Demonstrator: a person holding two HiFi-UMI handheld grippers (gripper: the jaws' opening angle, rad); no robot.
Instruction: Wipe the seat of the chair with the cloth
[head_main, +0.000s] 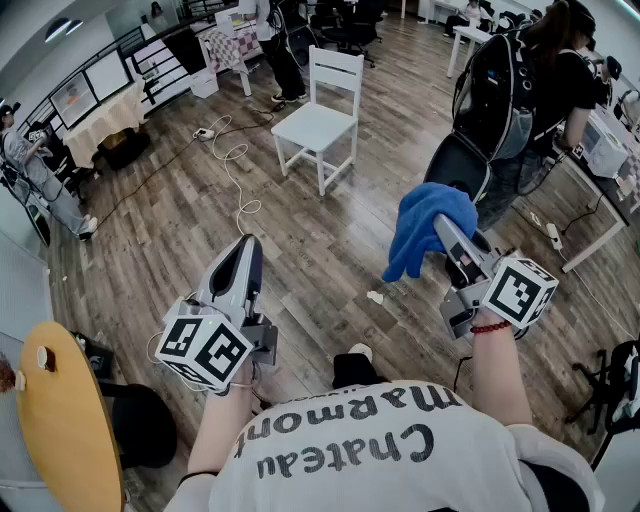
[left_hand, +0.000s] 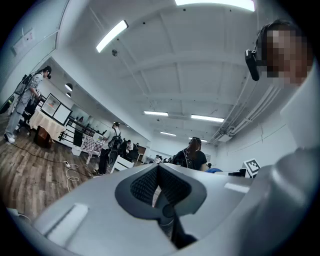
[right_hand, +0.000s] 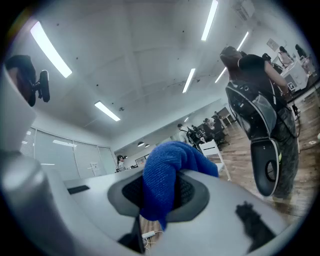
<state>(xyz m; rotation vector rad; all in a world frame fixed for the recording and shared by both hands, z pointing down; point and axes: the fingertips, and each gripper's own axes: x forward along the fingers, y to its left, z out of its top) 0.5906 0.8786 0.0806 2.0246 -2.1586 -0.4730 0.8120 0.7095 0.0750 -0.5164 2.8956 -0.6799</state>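
A white wooden chair (head_main: 322, 118) stands on the wood floor ahead, its seat bare; it shows small in the left gripper view (left_hand: 121, 163) and the right gripper view (right_hand: 212, 148). A blue cloth (head_main: 425, 226) hangs bunched from my right gripper (head_main: 447, 232), which is shut on it well short of the chair; in the right gripper view the cloth (right_hand: 162, 177) fills the space between the jaws. My left gripper (head_main: 243, 262) is held low at the left, jaws together with nothing between them (left_hand: 158, 189).
A person with a black backpack (head_main: 505, 95) stands at the right by a white desk (head_main: 608, 190). A white cable (head_main: 232, 160) runs across the floor left of the chair. A round wooden table (head_main: 60, 420) is at the lower left. More people and tables are at the far end.
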